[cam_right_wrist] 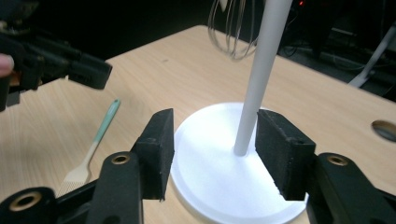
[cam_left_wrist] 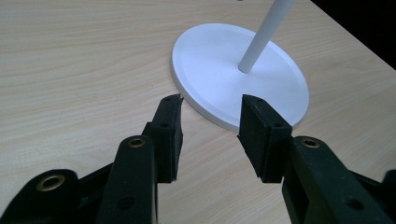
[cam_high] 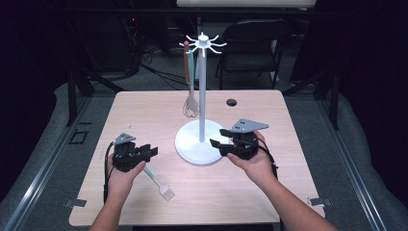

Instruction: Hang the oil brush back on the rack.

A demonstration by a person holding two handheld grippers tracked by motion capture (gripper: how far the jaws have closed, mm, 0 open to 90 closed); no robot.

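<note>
Light falls from above onto the pale wooden table [cam_high: 144, 110], while the room around it sinks into near black. The white stand base [cam_right_wrist: 219, 182] glares almost featureless in the right gripper view, and the whisk [cam_right_wrist: 233, 32] there is soft. The high view is slightly grainy, with faint shadows under both hands.

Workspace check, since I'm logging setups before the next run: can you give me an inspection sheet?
Surface: wooden table, one grommet hole.
Job's things: white rack with a whisk hanging; green-handled brush flat on the table.
Clutter: nothing seen.
Grippers: left gripper open, empty, above the brush handle; right gripper open, over the rack base.
Cables: black cable from the left gripper.
Surroundings: dark room, folding chair behind.
</note>
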